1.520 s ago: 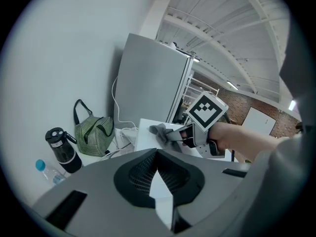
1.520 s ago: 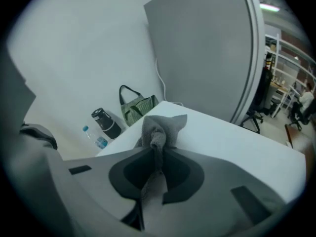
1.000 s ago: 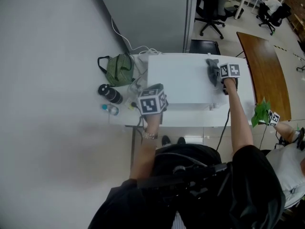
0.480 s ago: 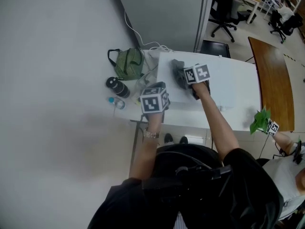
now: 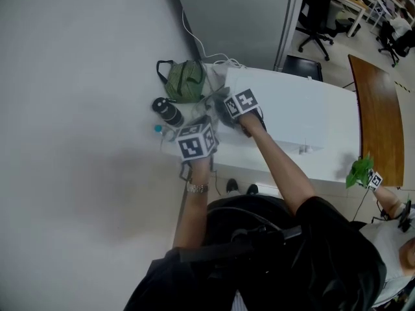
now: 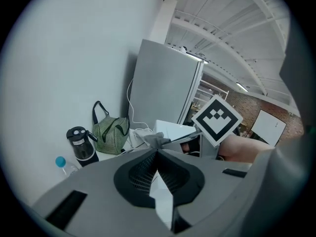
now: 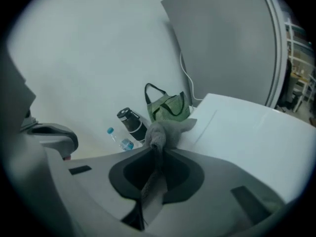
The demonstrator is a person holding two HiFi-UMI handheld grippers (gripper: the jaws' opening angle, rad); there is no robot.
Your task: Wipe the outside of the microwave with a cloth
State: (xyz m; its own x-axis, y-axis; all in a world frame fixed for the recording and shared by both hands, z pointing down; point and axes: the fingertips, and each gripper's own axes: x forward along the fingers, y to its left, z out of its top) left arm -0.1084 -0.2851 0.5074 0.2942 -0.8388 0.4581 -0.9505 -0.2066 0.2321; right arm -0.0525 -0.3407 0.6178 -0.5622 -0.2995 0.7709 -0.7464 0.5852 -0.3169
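The white microwave (image 5: 285,118) stands on a white table, seen from above. My right gripper (image 5: 228,112) is shut on a grey cloth (image 5: 222,114) at the left edge of the microwave's top. In the right gripper view the cloth (image 7: 162,131) bunches out past the jaws, over the microwave's top (image 7: 247,127). My left gripper (image 5: 194,141) hangs in front of the microwave's left end, apart from it. Its jaws (image 6: 157,150) are shut with nothing between them. Beyond them show the cloth (image 6: 153,139) and the right gripper's marker cube (image 6: 216,120).
Left of the microwave stand a green striped bag (image 5: 186,81), a black flask (image 5: 167,112) and a small water bottle (image 5: 157,129), close to the white wall. A grey cabinet (image 5: 240,18) rises behind. A wooden table (image 5: 376,109) and office chairs lie to the right.
My right gripper has dragged the cloth across the microwave's top, from its right end to its left edge. The left gripper has stayed near the front left corner.
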